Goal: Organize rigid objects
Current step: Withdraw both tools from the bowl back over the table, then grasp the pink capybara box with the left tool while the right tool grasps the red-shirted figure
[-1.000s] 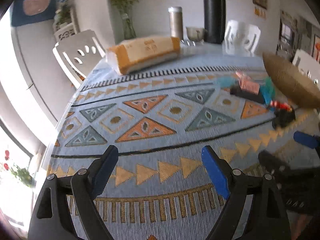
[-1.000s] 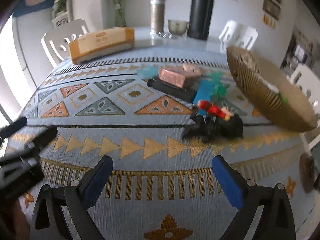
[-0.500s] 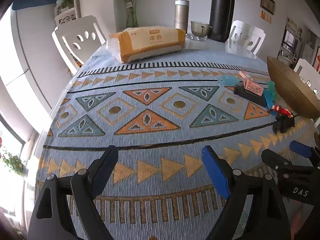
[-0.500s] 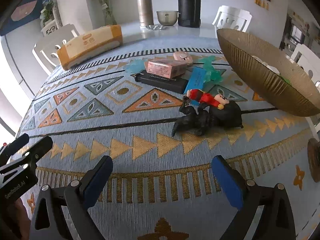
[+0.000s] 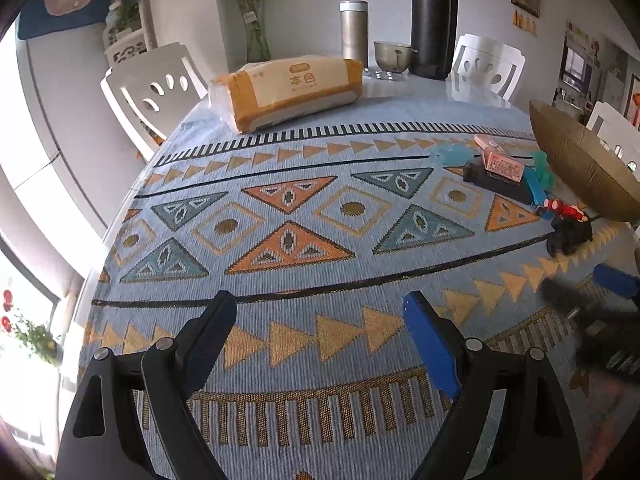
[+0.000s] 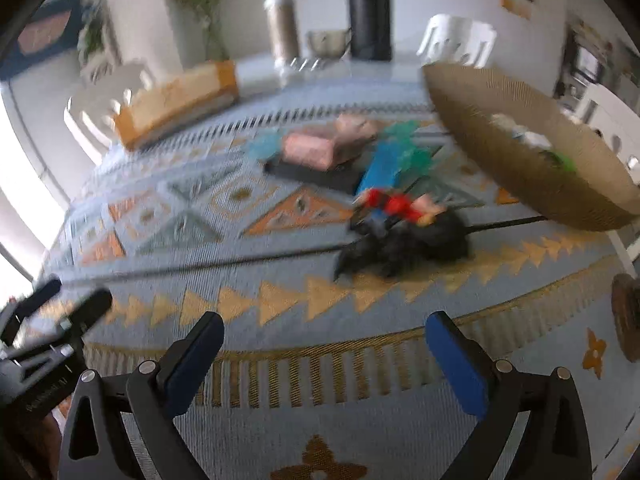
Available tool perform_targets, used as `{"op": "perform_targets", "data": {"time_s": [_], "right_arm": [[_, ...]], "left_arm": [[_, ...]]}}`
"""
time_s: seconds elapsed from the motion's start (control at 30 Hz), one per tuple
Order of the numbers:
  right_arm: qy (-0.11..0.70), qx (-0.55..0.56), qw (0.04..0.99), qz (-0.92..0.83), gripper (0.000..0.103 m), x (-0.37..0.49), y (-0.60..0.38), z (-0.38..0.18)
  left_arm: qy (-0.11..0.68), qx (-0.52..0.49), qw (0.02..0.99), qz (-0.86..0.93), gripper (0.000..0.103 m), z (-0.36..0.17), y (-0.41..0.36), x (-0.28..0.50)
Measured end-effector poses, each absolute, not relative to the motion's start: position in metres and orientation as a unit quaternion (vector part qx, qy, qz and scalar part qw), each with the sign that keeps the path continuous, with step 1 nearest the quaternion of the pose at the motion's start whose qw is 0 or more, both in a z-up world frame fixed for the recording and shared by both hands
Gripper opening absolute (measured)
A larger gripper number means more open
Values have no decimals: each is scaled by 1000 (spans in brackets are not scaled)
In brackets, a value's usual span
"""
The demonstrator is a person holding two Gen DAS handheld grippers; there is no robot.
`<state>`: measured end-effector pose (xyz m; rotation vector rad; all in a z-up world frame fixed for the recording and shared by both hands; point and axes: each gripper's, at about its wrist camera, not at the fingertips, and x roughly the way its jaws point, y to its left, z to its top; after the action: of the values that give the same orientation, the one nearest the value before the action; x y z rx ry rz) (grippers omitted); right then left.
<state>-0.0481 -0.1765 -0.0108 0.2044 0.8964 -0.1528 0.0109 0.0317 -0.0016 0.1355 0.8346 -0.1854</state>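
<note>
– Where's the nearest piece?
– Black toy (image 6: 404, 246) at twelve o'clock of the right gripper (image 6: 324, 354) — jaws wide, empty. Left gripper (image 5: 320, 334) likewise.
– How to take it?
– Straddle its body, low; bowl (image 6: 520, 168) waits at two.

A big table (image 5: 400, 96) wears a blue cloth (image 5: 304, 280) with triangles. Near the far edge lie a tissue pack (image 5: 288, 88), a silver bottle (image 5: 354, 32), a tall black flask (image 5: 434, 20) and a small cup (image 5: 392, 54). By the right edge sit a gold bowl (image 5: 580, 164) and little toys (image 5: 568, 224).
</note>
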Motion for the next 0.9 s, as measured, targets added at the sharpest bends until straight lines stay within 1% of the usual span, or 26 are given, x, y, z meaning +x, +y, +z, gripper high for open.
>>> {"op": "perform_targets", "data": {"time_s": [0.1,0.17,0.2,0.27,0.43,0.47,0.5,0.63,0.77,0.83,0.87,0.9], "right_arm": [[392,173,899,-93,101,-67,-212,-1],[393,204,891,-98,101,-71,-235,-2],[407,201,886,-93,96,-68,-245,-1],[412,189,888,-84,91,-64,-255,6],[435,148,888,-7,91,-34,-262,22],[436,143,888,1,91,-30,-262,21],[436,133,890,4,91,-26,-259,18],[433,96,896,3,91,-14,-250,3],[436,111,893,16,91,-8,-253,-12],[436,115,893,18,88,-5,-255,-13],[435,113,893,20,77,-5,-254,-14],[438,110,892,22,67,-5,-253,-15]], "left_arm": [[401,66,908,-101,85,2,29,9],[411,58,900,-133,84,6,26,11],[415,54,896,-152,84,11,22,15],[413,61,890,-183,84,22,9,23],[421,71,863,-270,83,38,-43,61],[422,72,859,-280,78,38,-53,68],[424,72,855,-289,77,38,-63,75],[421,85,844,-323,76,36,-109,99],[417,124,843,-316,76,29,-138,118],[426,128,836,-321,76,23,-144,129],[428,128,832,-328,70,20,-147,130],[423,135,834,-328,69,18,-151,129]]}}
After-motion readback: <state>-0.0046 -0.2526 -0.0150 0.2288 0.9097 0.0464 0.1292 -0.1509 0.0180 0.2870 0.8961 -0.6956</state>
